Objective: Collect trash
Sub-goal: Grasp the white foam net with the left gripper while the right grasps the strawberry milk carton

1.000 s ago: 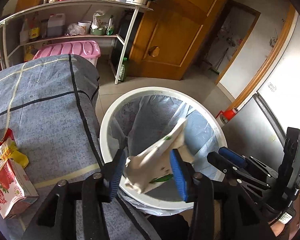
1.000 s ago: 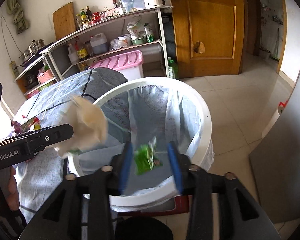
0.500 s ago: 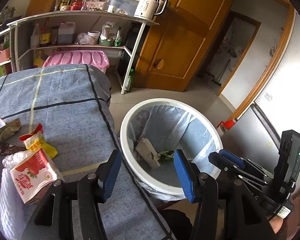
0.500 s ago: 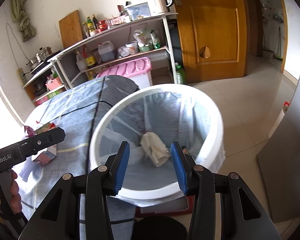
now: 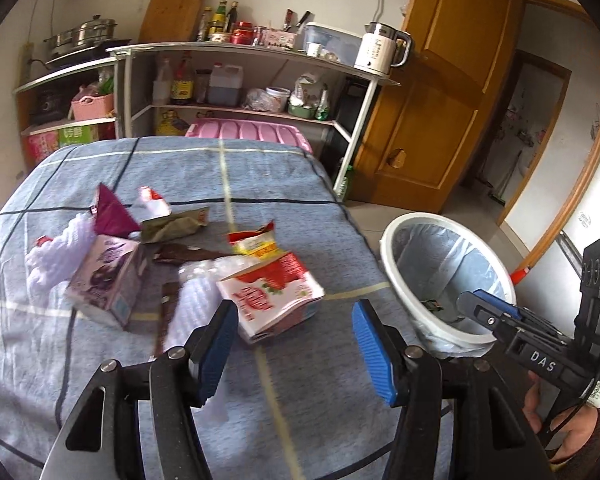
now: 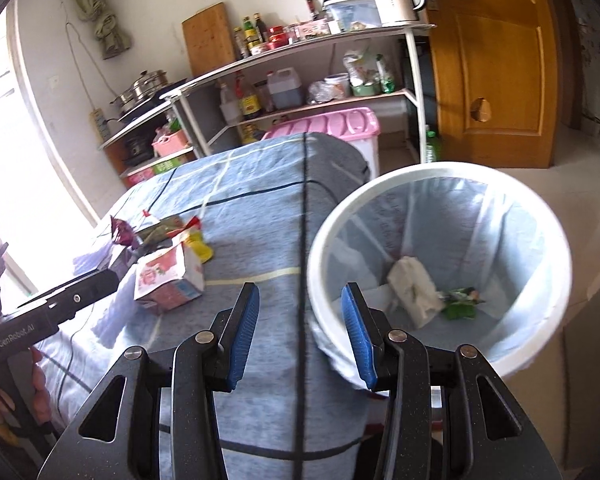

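Having dropped our last loads, we now hold the left tongs [image 5: 292,342] wide and empty over the strawberry carton [image 5: 274,294] near the surface's right edge; right tongs [image 6: 298,334] also wide, beside the bin [image 6: 440,264] holding both scraps.

This is a lived-in home, a room that serves as kitchen and store. A metal shelf rack [image 5: 240,80] along the wall holds sauce bottles [image 5: 220,20], an oil jug [image 5: 225,86], a steel pot [image 5: 80,38] and a white kettle [image 5: 382,50]. A cutting board [image 5: 174,8] leans above; a wooden door [image 6: 496,64] and tiled floor [image 6: 576,168] stand nearby.
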### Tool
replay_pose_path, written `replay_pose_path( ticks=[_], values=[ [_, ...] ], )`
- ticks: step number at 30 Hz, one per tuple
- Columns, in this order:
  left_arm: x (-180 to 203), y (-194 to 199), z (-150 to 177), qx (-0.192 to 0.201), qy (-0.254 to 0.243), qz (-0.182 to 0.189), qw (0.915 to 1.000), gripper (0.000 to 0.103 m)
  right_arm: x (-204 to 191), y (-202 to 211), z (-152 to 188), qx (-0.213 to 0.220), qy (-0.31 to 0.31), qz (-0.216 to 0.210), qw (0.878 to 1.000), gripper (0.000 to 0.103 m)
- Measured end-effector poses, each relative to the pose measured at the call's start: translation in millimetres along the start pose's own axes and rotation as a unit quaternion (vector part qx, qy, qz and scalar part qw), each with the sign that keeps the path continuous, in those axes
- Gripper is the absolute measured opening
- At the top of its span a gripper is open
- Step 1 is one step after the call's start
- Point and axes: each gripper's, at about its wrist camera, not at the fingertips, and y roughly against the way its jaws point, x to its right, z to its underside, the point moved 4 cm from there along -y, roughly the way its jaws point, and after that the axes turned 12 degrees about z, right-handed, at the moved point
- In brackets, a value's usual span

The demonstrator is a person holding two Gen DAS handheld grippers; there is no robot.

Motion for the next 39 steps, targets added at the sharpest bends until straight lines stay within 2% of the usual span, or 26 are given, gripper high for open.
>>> replay_pose_path(
  ticks=[4, 6, 12, 15, 17, 19, 23, 25, 28, 33, 39],
  values=[
    [-29, 8, 10, -0.005, 0.009, -0.043, 0.999, 0.06, -21, -7, 3, -0.007, 0.012, -0.013, 1.0, 0.045],
    [-38, 7, 14, -0.01, 0.007, -0.055, 0.9984, 0.065, -30, -8, 3, -0.008, 0.019, -0.016, 1.0, 0.045],
    [-60, -10, 23, -0.035, 0.037, -0.04, 0.9979, 0.067, -48, -19, 3, -0.016, 0.033, -0.023, 0.999, 0.045],
    [-65, -19, 26, -0.041, 0.035, -0.047, 0.9974, 0.067, -57, -26, 1, -0.024, 0.039, -0.033, 0.998, 0.046],
    [-71, -23, 27, -0.042, 0.051, -0.033, 0.9973, 0.067, -65, -32, -1, -0.028, 0.042, -0.038, 0.998, 0.046],
    [-76, -22, 29, -0.041, 0.064, -0.025, 0.9968, 0.052, -74, -40, -3, -0.033, 0.047, -0.044, 0.997, 0.046],
    [-84, -15, 33, -0.036, 0.061, -0.027, 0.9971, 0.04, -94, -54, -5, -0.037, 0.074, -0.052, 0.995, 0.046],
    [-89, -10, 34, -0.029, 0.071, -0.015, 0.997, 0.028, -106, -60, -4, -0.035, 0.097, -0.058, 0.993, 0.046],
    [-97, -2, 35, -0.027, 0.069, -0.034, 0.9967, 0.028, -119, -66, -1, -0.037, 0.116, -0.072, 0.99, 0.046],
    [-109, 8, 37, -0.021, 0.085, -0.033, 0.9956, 0.028, -132, -61, 10, -0.049, 0.13, -0.115, 0.984, 0.046],
    [-115, 14, 37, -0.015, 0.094, -0.034, 0.9948, 0.028, -155, -44, 38, -0.084, 0.177, -0.187, 0.963, 0.046]
  ],
)
